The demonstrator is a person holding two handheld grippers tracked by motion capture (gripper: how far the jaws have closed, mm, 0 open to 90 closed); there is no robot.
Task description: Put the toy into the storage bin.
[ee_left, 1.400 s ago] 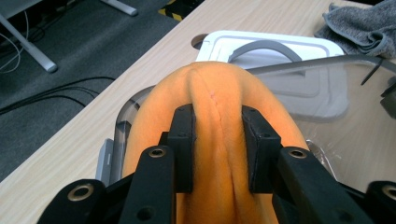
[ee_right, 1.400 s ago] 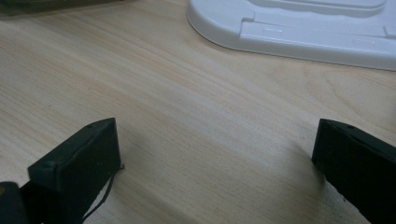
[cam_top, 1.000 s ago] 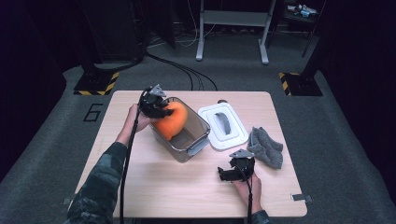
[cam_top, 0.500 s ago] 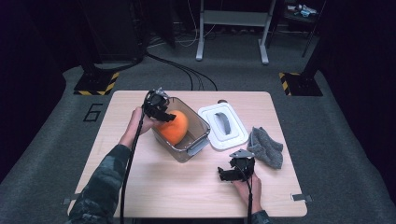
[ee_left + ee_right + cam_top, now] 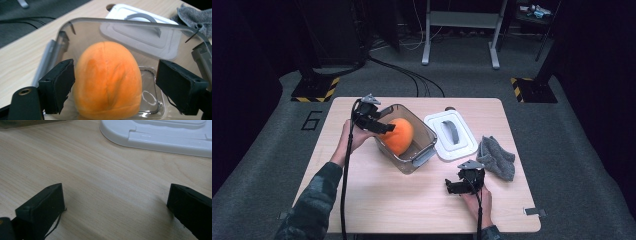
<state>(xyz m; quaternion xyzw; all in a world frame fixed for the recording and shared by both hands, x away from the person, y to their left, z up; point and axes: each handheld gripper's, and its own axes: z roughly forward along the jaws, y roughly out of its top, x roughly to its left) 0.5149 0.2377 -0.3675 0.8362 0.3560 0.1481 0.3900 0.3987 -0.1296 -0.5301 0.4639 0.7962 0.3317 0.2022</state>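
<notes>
An orange soft ball-like thing point(image 5: 397, 136) sits inside the clear plastic container point(image 5: 424, 135) near the middle of the wooden table point(image 5: 412, 200), leaning toward the container's left wall. The left gripper point(image 5: 384, 128) reaches over that wall, and its jaws have just been opening: in the left gripper view the orange thing point(image 5: 107, 80) stands between the two black pads, the left one close against it, possibly brushing it, the right one well clear, so it is released. The right gripper point(image 5: 457, 186) rests low over bare wood near the table's front edge, jaws spread wide with nothing between them. The white lid point(image 5: 451, 135) lies flat just beside the container, and a grey cloth point(image 5: 497, 157) lies crumpled right of the lid
</notes>
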